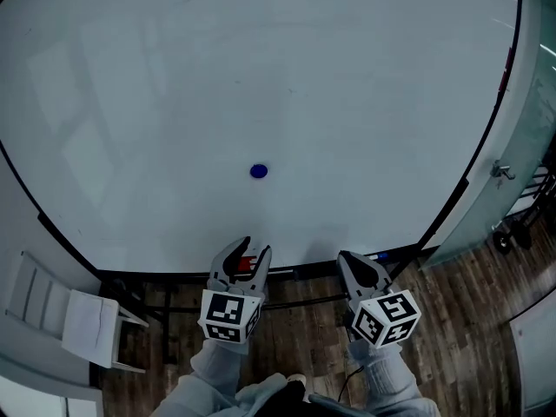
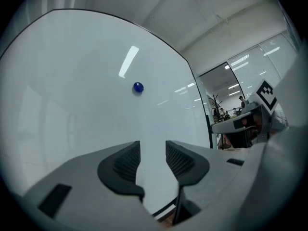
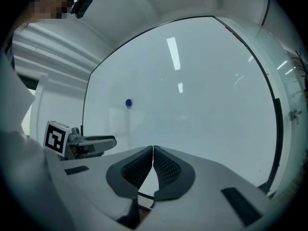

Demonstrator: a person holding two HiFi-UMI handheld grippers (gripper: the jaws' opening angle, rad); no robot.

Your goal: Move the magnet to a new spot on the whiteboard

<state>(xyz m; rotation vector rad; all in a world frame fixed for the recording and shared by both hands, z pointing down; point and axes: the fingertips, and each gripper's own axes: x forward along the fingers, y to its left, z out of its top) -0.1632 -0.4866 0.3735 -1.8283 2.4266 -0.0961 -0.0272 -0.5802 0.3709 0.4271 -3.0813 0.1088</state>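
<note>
**Blue magnet lies straight ahead of the left tongs**

Blue and round, the magnet [image 1: 259, 171] clings to the whiteboard [image 1: 365, 94] a little below the board's middle, with bare white surface all around it. Being a small disc, it has no long axis to line up with; any approach angle should suit.

The left gripper [image 1: 254, 248] is near the board's lower edge, almost directly below the magnet in the head view. Its jaws stand apart with nothing between them, and its own view shows the magnet above and slightly left of the gap.

The right gripper [image 1: 345, 257] hangs off to the right, farther from the magnet, with its jaws pressed together and empty. The left looks the likelier one to reach up and forward for the pick.
</note>
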